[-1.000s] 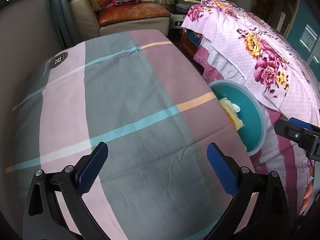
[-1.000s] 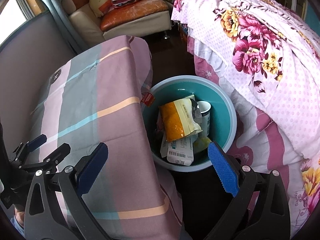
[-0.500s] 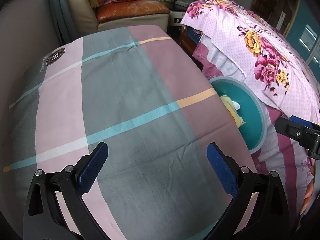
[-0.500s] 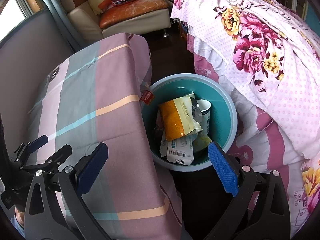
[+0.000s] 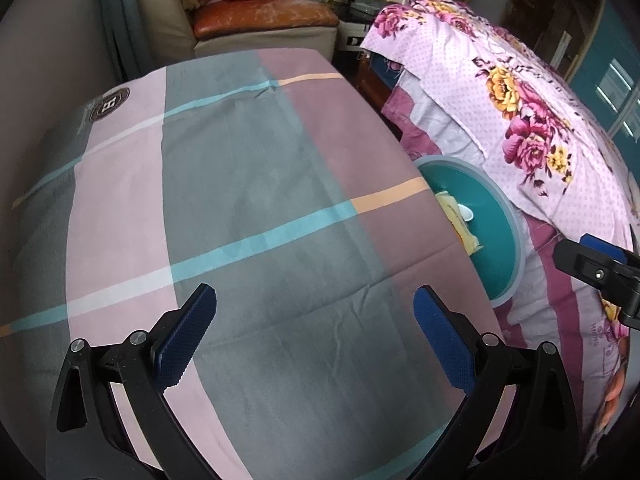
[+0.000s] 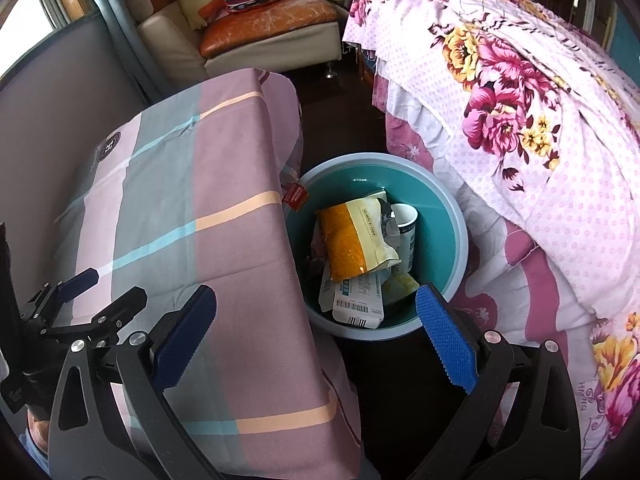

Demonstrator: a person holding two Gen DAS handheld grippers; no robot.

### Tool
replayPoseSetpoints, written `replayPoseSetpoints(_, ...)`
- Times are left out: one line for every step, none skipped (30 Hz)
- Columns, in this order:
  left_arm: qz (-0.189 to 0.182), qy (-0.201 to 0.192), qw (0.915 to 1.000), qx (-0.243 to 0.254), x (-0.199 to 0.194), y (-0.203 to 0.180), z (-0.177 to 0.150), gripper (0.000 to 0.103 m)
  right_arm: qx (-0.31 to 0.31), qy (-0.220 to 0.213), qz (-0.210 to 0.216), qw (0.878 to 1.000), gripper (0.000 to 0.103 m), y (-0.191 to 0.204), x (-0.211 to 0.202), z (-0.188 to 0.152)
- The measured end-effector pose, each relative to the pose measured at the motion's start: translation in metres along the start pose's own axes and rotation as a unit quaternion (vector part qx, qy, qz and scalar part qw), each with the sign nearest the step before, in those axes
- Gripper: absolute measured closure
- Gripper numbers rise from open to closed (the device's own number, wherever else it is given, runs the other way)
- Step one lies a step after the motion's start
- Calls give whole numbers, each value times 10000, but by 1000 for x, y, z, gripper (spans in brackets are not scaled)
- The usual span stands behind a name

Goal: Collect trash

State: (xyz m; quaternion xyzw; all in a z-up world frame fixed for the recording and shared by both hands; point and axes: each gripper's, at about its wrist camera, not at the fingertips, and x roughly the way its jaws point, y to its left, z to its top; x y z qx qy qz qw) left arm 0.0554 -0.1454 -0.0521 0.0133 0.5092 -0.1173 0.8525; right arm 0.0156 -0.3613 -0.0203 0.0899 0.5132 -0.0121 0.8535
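A teal basin [image 6: 452, 216] stands on the floor between the table and the bed. It holds trash: an orange and cream snack bag [image 6: 352, 240], a paper cup [image 6: 404, 220], a barcoded packet [image 6: 356, 304] and a red wrapper [image 6: 295, 197] at the rim. The basin [image 5: 496, 236] also shows in the left wrist view, partly hidden by the table edge. My left gripper [image 5: 314, 334] is open and empty above the tablecloth [image 5: 240, 200]. My right gripper [image 6: 316, 338] is open and empty above the basin's near rim.
The table carries a checked cloth [image 6: 180, 208] of pink, grey and mauve. A bed with a floral pink cover [image 6: 540, 120] is on the right. A sofa [image 6: 260, 24] with cushions stands at the back. Dark floor [image 6: 340, 120] lies between them.
Both grippers have shifted slightly; the left view has drifted a little lower over the table. Both stay open and empty. The trash in the basin has not moved.
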Motion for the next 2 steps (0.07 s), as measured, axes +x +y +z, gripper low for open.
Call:
replayPoseSetpoints(9, 6, 10000, -6, 0, 0, 0, 4, -4, -7, 0, 10000, 7, 0, -1, 0)
replayPoseSetpoints(31, -6, 10000, -15, -1, 1, -1, 4, -11, -15, -3, 10000, 7, 1, -2, 0)
